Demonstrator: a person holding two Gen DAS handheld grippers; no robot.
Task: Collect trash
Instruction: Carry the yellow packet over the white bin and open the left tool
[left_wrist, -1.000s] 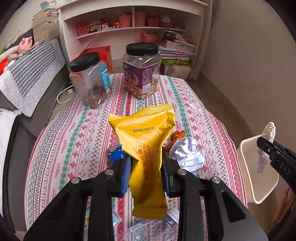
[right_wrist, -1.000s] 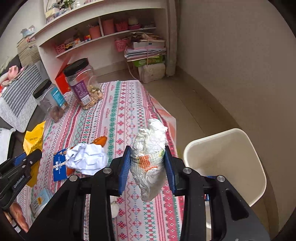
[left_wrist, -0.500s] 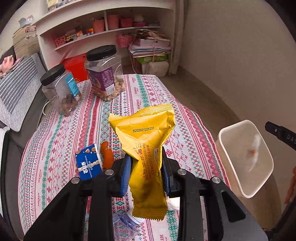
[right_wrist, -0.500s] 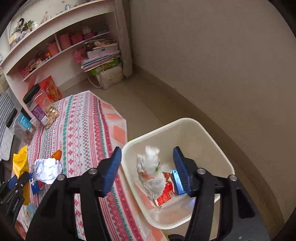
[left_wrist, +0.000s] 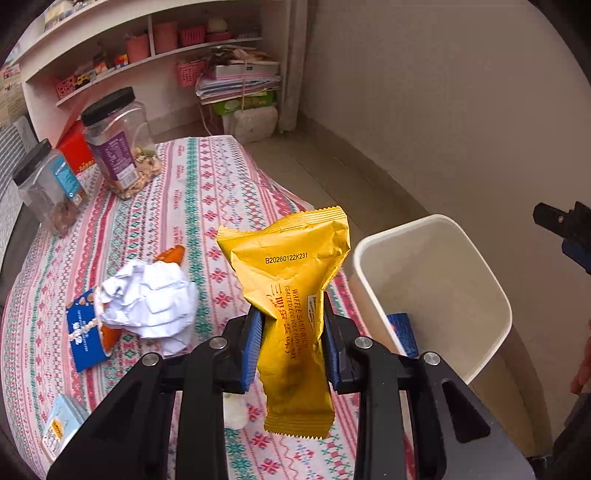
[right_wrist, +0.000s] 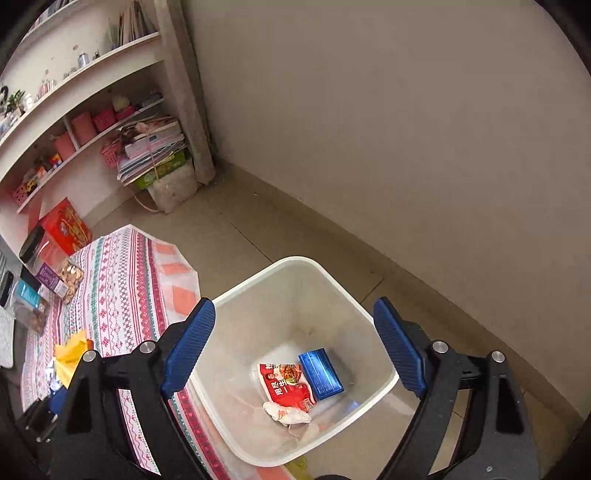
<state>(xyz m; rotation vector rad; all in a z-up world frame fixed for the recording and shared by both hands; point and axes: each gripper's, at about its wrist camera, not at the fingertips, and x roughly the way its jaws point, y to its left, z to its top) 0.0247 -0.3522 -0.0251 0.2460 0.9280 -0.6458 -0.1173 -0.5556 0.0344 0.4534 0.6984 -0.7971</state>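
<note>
My left gripper (left_wrist: 290, 345) is shut on a yellow waffle sandwich wrapper (left_wrist: 291, 280), held upright above the table's right edge, next to the white trash bin (left_wrist: 476, 266). My right gripper (right_wrist: 295, 347) is open and empty above the bin (right_wrist: 255, 288). In the bin lie a crumpled white wad (right_wrist: 286, 411), a red snack packet (right_wrist: 286, 382) and a blue packet (right_wrist: 320, 373). On the table lie a crumpled white paper ball (left_wrist: 149, 301), a blue packet (left_wrist: 83, 338) and an orange wrapper (left_wrist: 170, 254).
Two black-lidded clear jars (left_wrist: 118, 140) (left_wrist: 50, 192) stand at the far side of the patterned tablecloth (left_wrist: 192, 192). A small light box (left_wrist: 61, 424) lies at the near left. Shelves (left_wrist: 147, 51) and a wall (right_wrist: 406, 129) stand behind.
My right gripper opened over the bin and the crumpled wad dropped in. My left gripper carried the yellow wrapper rightward toward the bin.
</note>
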